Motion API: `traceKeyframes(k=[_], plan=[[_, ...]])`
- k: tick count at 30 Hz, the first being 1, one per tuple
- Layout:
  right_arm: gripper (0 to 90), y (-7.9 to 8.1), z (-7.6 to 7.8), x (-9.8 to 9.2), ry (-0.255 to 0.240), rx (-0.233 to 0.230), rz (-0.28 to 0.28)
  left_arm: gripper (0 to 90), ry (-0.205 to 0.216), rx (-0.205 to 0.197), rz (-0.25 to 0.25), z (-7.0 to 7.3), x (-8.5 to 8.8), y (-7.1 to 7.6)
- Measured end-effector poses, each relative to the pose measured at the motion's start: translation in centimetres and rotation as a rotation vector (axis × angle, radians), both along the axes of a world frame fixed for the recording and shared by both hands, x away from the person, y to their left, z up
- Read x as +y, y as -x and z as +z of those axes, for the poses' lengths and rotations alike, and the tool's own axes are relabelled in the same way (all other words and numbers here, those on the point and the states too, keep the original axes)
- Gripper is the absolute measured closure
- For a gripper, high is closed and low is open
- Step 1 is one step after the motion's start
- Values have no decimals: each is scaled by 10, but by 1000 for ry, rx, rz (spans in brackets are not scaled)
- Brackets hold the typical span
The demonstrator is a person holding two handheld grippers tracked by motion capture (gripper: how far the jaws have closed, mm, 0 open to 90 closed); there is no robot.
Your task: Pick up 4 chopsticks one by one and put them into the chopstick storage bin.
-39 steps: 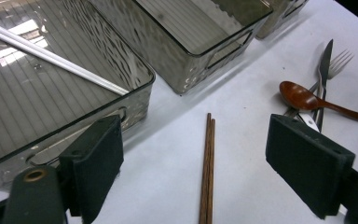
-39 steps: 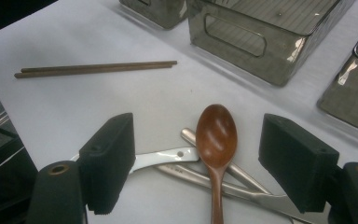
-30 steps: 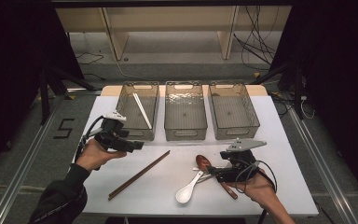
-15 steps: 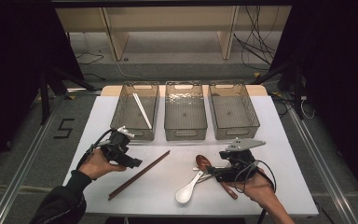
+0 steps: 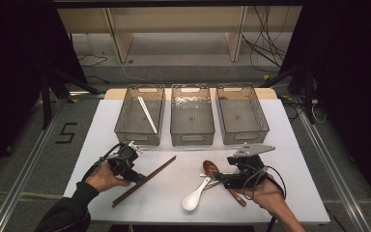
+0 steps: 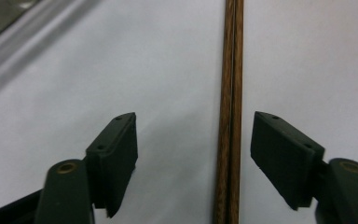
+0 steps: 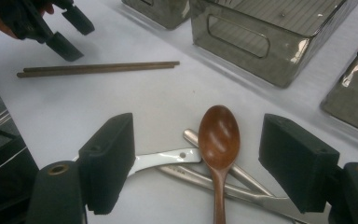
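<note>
Both left claw [image 6: 193,163] pads, just closing, have dropped astride the brown chopsticks [image 6: 230,112], untouched.

The left gripper [image 6: 193,163] hangs over the white table [image 6: 74,70]. Brown chopsticks [image 6: 230,112] run between its closing, untouching jaws

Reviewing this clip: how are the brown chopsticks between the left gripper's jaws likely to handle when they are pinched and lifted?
The brown chopsticks look like wood, thin and straight, so probably stiff and light. They are two loose sticks side by side, so one may slip or splay unless both are pinched together. The left gripper straddles them with jaws that have just been closing, not yet touching.
</note>
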State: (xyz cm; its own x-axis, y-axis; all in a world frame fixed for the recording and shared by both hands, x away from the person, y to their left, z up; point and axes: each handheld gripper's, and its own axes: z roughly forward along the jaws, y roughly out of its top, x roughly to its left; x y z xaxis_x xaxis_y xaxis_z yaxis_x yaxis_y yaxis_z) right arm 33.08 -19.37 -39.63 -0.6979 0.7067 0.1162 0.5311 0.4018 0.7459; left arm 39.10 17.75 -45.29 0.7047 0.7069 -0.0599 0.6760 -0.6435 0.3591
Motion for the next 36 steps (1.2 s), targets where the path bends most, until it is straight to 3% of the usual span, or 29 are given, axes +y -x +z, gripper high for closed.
traceKeyframes(k=[8, 14, 19, 23, 36], plan=[[275, 0, 0, 0, 1, -2, -1, 485, -25, 12, -19, -7, -1, 0], [276, 0, 0, 0, 2, -1, 0, 537, -18, 25, -31, -8, -1, 0], [276, 0, 0, 0, 4, -1, 0, 554, -48, 37, -39, -12, -4, 1], [275, 0, 0, 0, 3, 0, -1, 635, -52, 32, -39, -12, -4, 0], [276, 0, -1, 0, 7, 0, 0, 780, -87, 25, -62, -12, -11, 3]])
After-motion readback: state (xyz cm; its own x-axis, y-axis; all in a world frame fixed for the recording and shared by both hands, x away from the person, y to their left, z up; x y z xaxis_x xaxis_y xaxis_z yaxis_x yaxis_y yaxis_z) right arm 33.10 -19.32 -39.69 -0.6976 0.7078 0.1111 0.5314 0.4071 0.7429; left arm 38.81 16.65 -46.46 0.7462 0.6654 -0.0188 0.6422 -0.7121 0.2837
